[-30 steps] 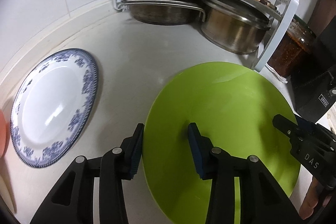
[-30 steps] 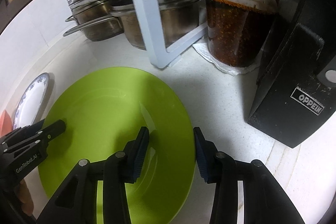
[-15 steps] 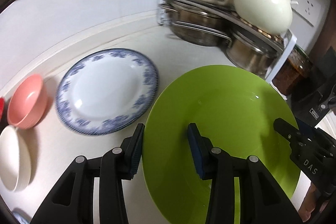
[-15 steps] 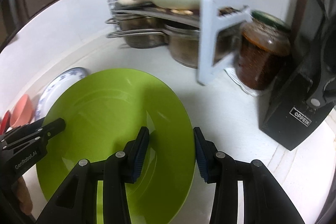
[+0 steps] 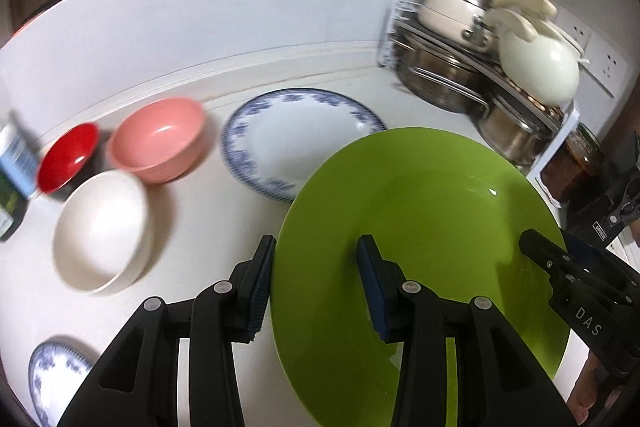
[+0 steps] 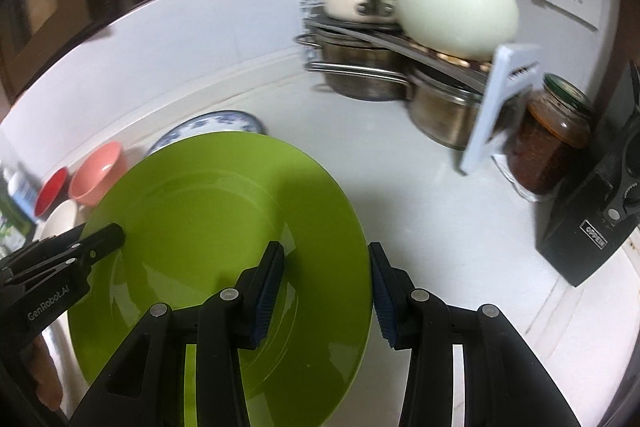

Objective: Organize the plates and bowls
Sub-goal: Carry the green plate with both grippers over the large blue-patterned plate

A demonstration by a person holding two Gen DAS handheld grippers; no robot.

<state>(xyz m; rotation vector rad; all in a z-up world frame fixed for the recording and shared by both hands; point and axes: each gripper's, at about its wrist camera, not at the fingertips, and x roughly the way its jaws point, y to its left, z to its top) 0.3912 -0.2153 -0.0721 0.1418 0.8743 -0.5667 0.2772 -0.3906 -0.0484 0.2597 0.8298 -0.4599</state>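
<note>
A large green plate [image 5: 432, 251] is held off the counter between both grippers. My left gripper [image 5: 316, 283] straddles its left rim, one finger over and one under. My right gripper [image 6: 326, 283] straddles the right rim of the green plate [image 6: 216, 227] the same way. A blue-patterned white plate [image 5: 296, 135] lies on the counter beyond, partly under the green plate; it also shows in the right wrist view [image 6: 212, 123]. A pink bowl [image 5: 160, 143], a red bowl [image 5: 66, 157] and a white bowl [image 5: 100, 227] sit to the left.
A pot rack [image 5: 472, 75] with steel pots and a cream kettle [image 6: 456, 11] stands at the back right. A jar of sauce [image 6: 552, 139] and a black appliance [image 6: 600, 219] stand at the right. A small blue-patterned dish [image 5: 56, 371] sits near the left front.
Both grippers have lifted the green plate higher and swung it leftward. More of the counter shows, with the pink, red and white bowls now in view.
</note>
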